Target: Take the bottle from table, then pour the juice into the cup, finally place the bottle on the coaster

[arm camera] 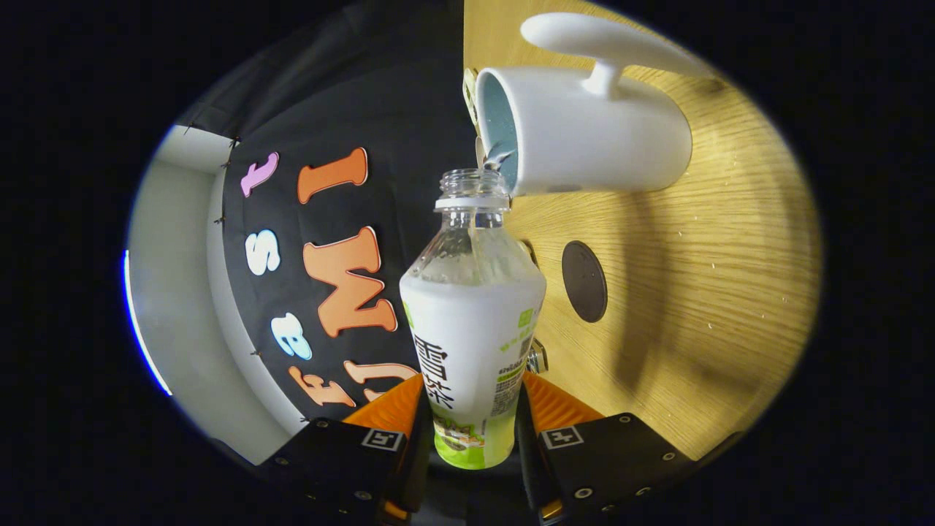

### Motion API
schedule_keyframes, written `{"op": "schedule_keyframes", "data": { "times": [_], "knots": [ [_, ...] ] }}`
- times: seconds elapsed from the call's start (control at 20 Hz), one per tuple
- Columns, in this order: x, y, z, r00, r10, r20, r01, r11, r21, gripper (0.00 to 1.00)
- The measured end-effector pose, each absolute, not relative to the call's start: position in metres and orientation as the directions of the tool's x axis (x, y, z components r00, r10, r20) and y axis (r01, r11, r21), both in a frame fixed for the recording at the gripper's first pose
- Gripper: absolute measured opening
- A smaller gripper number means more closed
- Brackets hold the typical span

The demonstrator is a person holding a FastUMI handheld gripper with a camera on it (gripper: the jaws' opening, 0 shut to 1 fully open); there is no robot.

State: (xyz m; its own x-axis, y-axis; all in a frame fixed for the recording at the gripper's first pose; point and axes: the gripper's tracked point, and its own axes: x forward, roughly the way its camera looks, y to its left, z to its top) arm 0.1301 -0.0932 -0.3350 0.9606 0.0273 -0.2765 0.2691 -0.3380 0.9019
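My gripper (pixel 473 409) is shut on the clear bottle (pixel 473 321), both fingers pressing its white-and-green label near the base. The bottle has no cap. The whole view is rolled on its side, so the bottle is tipped toward the white mug (pixel 592 131), which has a blue-grey inside. The bottle's open mouth (pixel 472 177) sits right at the mug's rim, and a thin stream of liquid crosses from it into the mug. The mug stands on the wooden table (pixel 701 292) with its handle turned away from the bottle. A dark round coaster (pixel 584 281) lies on the table between the mug and my fingers.
The booth's black cloth wall (pixel 343 109) runs along the table's far edge behind the bottle. A pale wall or floor (pixel 175 292) lies beyond the cloth. Bare wood spreads around the coaster and beyond it.
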Motion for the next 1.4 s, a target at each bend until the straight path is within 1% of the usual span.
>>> {"op": "schedule_keyframes", "data": {
  "times": [0.4, 0.85, 1.4],
  "knots": [
    [0.126, -0.099, -0.317, 0.971, 0.031, -0.236, 0.228, -0.399, 0.888, 0.54],
    [0.128, -0.104, -0.311, 0.972, 0.025, -0.233, 0.220, -0.441, 0.870, 0.54],
    [0.137, -0.106, -0.288, 0.981, 0.014, -0.192, 0.172, -0.507, 0.845, 0.54]
  ]
}}
